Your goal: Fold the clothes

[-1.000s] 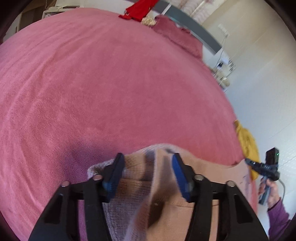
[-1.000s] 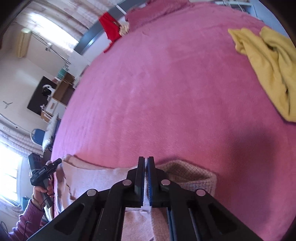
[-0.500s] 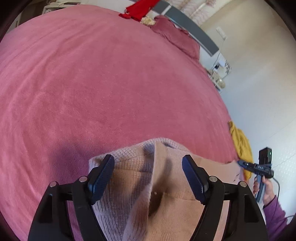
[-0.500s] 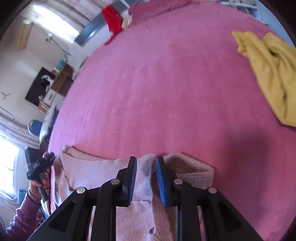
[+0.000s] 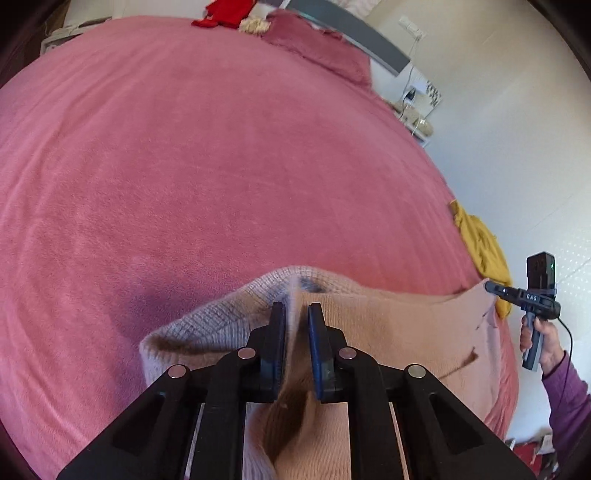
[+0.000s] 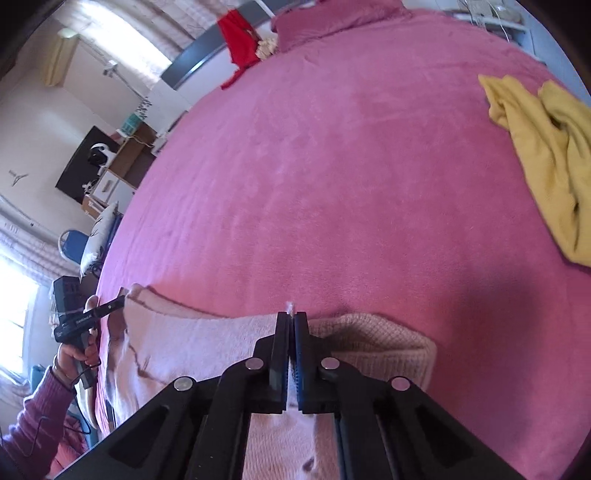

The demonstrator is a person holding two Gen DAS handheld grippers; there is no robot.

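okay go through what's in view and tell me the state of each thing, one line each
Left claw: has just closed, shut on a pinched ridge of the pink sweater.
Right claw: has just closed, shut on the sweater's edge.
Pink sweater: lying on the bedspread, both ends gripped.
Yellow garment: crumpled, unfolded.
Pink bedspread: spread smooth.
Red garment: draped at the far end.

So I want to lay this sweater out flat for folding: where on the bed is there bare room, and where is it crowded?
The pink blanket lies bare from the beige sweater up to the pillow and red garment. The right side is taken by the crumpled yellow garment; the near edge holds the sweater.
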